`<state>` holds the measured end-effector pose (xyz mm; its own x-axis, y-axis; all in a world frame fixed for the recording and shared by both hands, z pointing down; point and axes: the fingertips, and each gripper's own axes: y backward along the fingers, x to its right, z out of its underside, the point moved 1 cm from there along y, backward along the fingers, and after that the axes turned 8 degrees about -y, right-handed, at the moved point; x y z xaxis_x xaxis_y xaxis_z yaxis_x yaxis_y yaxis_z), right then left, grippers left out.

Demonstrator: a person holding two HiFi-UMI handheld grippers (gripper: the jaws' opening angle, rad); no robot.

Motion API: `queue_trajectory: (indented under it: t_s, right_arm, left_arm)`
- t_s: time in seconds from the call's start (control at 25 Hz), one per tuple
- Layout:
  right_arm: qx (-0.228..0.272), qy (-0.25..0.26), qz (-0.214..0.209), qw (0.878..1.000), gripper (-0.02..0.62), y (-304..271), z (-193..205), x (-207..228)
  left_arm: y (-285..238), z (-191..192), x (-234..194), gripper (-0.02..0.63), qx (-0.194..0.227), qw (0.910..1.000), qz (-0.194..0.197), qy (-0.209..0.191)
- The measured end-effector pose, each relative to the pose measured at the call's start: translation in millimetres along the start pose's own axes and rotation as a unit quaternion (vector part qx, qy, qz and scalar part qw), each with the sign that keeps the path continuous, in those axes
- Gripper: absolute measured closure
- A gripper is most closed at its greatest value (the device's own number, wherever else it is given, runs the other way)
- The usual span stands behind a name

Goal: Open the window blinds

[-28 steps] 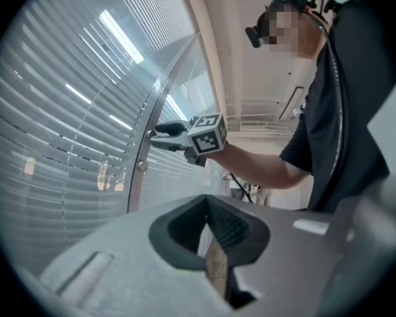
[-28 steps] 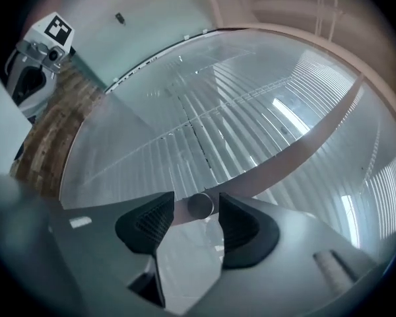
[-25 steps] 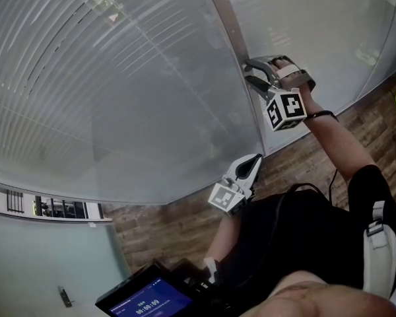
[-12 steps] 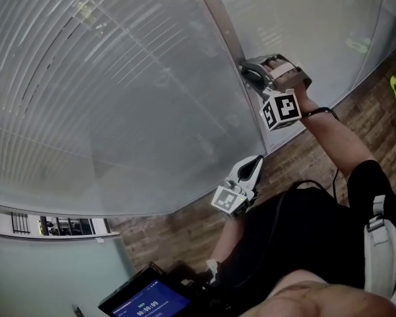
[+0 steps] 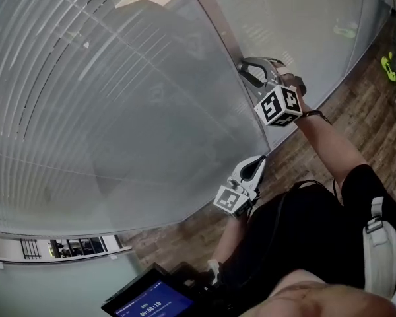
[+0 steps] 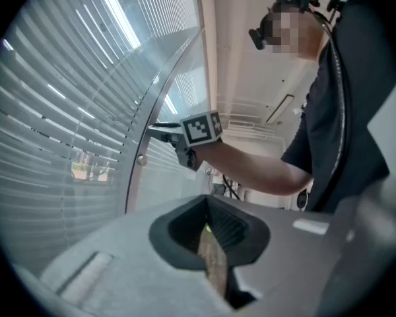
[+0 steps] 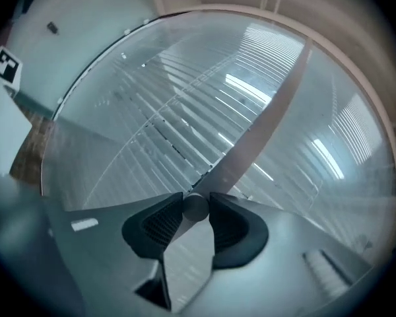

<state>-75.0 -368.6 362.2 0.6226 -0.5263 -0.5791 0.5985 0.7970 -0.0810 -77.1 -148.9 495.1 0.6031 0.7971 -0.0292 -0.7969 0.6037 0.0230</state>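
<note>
Two grippers up. Right gripper [image 5: 245, 71] jaws just closed in, now pinching small round knob [image 7: 195, 207] on metal frame post [image 5: 218, 25], knob sticking out toward gripper. Blinds [image 5: 86, 78] sit behind glass [image 5: 158, 131], slats running sideways. Left gripper [image 5: 257, 161] lower, over wood floor [image 5: 185, 230], jaws pressed together, empty.

My left gripper [image 6: 214, 263]: jaws nearly together, empty.
My right gripper [image 6: 154, 129]: tips at window frame [image 6: 133, 180].
Blinds [image 6: 53, 131]: behind glass.
</note>
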Motion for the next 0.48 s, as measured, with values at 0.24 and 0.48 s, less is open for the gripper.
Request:
queue_trajectory:
  t_s: [0.24,0.48]
  right_arm:
    - [0.023,-0.215,-0.010,0.976,0.475,0.1,4.7,8.6]
    - [0.050,-0.416,-0.014,0.908,0.474,-1.4,14.7,16.3]
  left_arm:
    - [-0.5,2.1,0.7,0.604,0.001,0.9999,0.016,0.003]
    - [-8.3,-1.7,6.0,0.604,0.011,0.9994,0.032,0.000]
